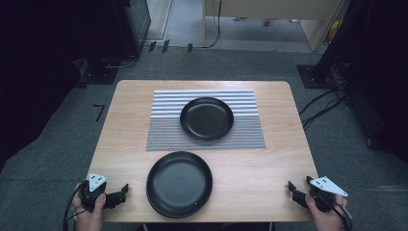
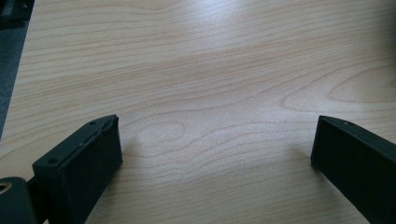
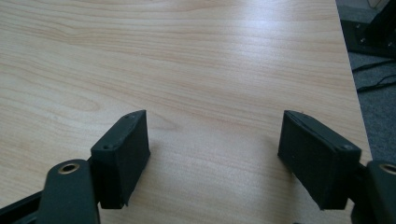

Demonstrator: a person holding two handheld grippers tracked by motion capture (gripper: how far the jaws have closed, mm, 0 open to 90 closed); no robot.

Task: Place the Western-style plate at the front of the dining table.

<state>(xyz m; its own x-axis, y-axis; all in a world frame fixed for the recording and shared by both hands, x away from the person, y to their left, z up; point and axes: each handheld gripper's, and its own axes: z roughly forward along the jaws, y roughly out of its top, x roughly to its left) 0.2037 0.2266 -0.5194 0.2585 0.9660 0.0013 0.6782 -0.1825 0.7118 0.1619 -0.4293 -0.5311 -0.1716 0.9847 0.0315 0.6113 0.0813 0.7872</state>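
Observation:
Two black plates are on the wooden table (image 1: 269, 168). One plate (image 1: 207, 118) sits on a striped grey-and-white placemat (image 1: 163, 130) in the middle. The other, larger-looking plate (image 1: 179, 184) lies near the front edge, with a second rim showing under its lower left. My left gripper (image 1: 122, 194) rests at the front left corner, left of the near plate and apart from it, jaws wide open over bare wood (image 2: 217, 130). My right gripper (image 1: 298, 185) is at the front right corner, also open with nothing between its jaws (image 3: 212, 123).
The table's right edge (image 3: 355, 93) runs close to my right gripper, with grey carpet and cables (image 1: 322, 103) beyond it. Dark equipment stands (image 1: 110, 67) flank the far corners. Bare wood lies between each gripper and the near plate.

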